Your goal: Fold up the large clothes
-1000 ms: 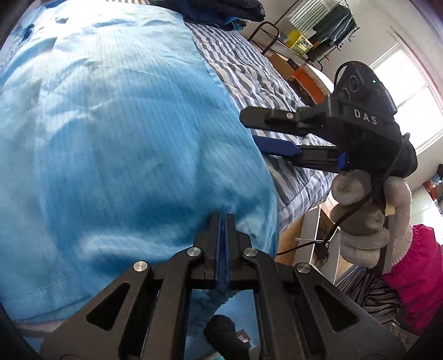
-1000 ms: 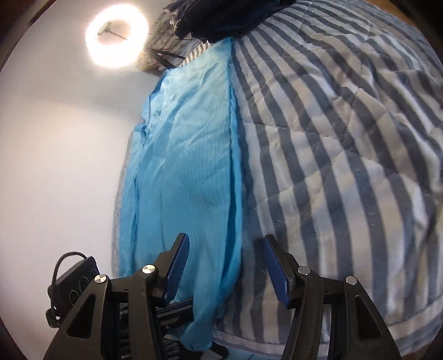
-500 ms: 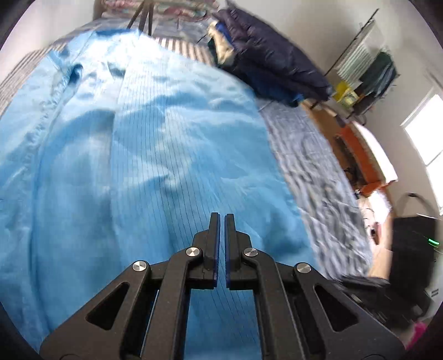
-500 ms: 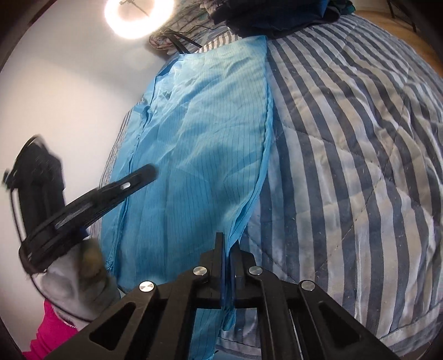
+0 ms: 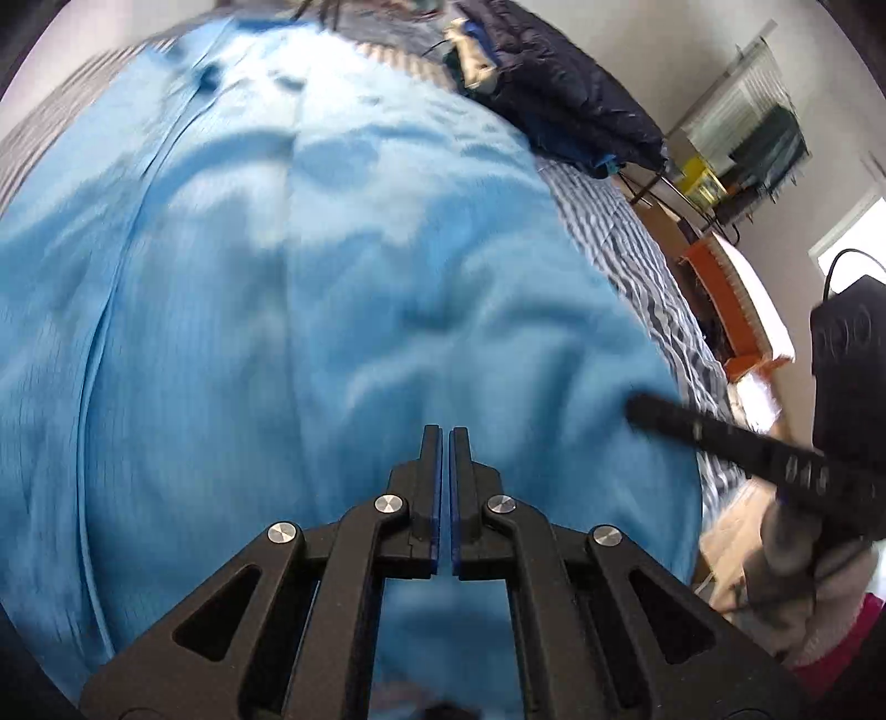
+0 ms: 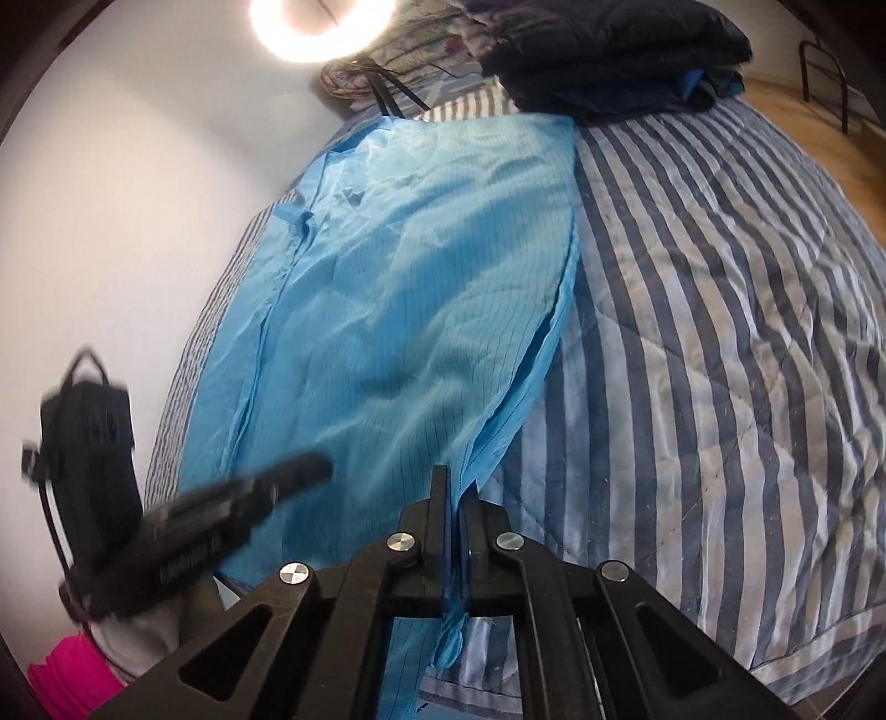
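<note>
Here, blue garment (image 6: 398, 310) in right gripper (image 6: 455, 487)

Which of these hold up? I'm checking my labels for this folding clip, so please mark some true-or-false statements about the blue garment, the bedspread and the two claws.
1. The light blue pinstriped garment lies on a blue-and-white striped quilt. True.
2. The right claw is open and clear of the fabric. False: it is shut on the garment's edge, with cloth hanging below its fingers.
3. A pile of dark navy clothing sits at the far end of the bed. True.
4. The garment is red. False: it is light blue.
5. The left claw has its jaws together. True.
6. The person's sleeve is green. False: it is bright pink.
</note>
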